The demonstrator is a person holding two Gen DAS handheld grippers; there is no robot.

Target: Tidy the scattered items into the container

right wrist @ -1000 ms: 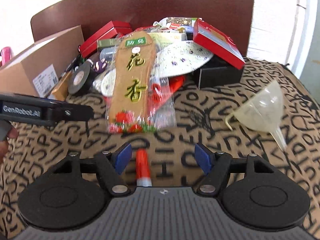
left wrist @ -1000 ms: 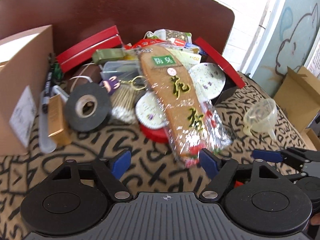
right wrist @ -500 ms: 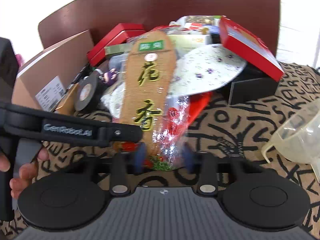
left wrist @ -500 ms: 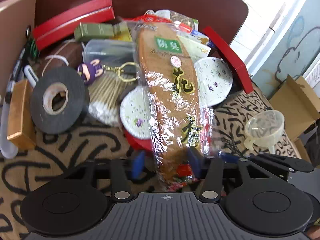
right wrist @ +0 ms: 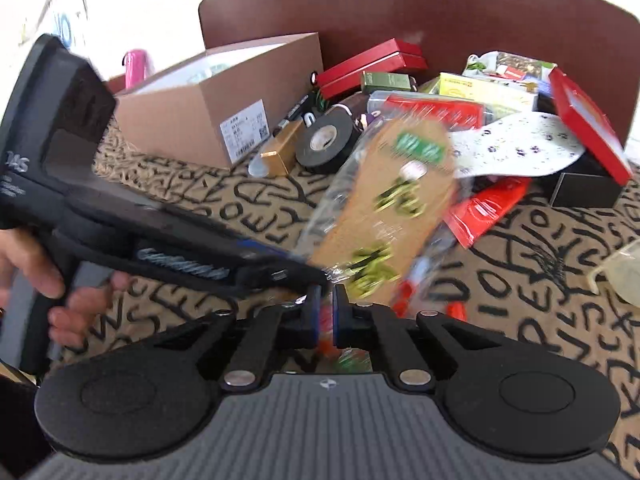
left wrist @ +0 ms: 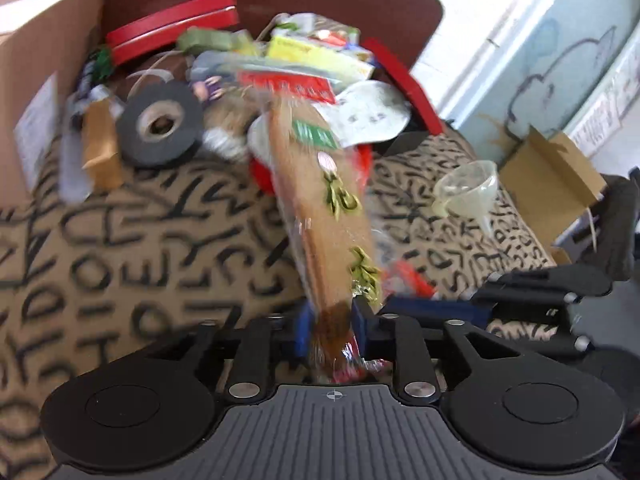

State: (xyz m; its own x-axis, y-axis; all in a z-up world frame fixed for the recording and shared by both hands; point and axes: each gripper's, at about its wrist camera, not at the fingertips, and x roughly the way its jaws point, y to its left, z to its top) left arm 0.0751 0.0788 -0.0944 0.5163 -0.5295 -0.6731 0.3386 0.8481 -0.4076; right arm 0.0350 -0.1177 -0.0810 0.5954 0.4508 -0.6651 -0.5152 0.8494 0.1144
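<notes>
A brown insole in clear wrap (left wrist: 328, 200) with green lettering is lifted off the pile, tilted. My left gripper (left wrist: 330, 328) is shut on its near end. My right gripper (right wrist: 327, 312) is shut on the same end's wrap, the insole (right wrist: 392, 208) rising ahead of it. The left gripper's body (right wrist: 132, 224) crosses the right wrist view from the left. The open cardboard box (right wrist: 216, 108) stands at the back left, also in the left wrist view (left wrist: 44, 64).
A pile lies against the brown chair back (right wrist: 400, 4): black tape roll (left wrist: 160, 124), red boxes (left wrist: 172, 28), gold box (right wrist: 280, 152), spotted paper plate (right wrist: 516, 148), red packets. A clear funnel (left wrist: 468, 188) lies right. Another cardboard box (left wrist: 552, 184) sits beyond the patterned cloth.
Both grippers closed on the insole's near end and lifted it off the pile. The views swung and pulled back; the left gripper now crosses the right wrist view.
</notes>
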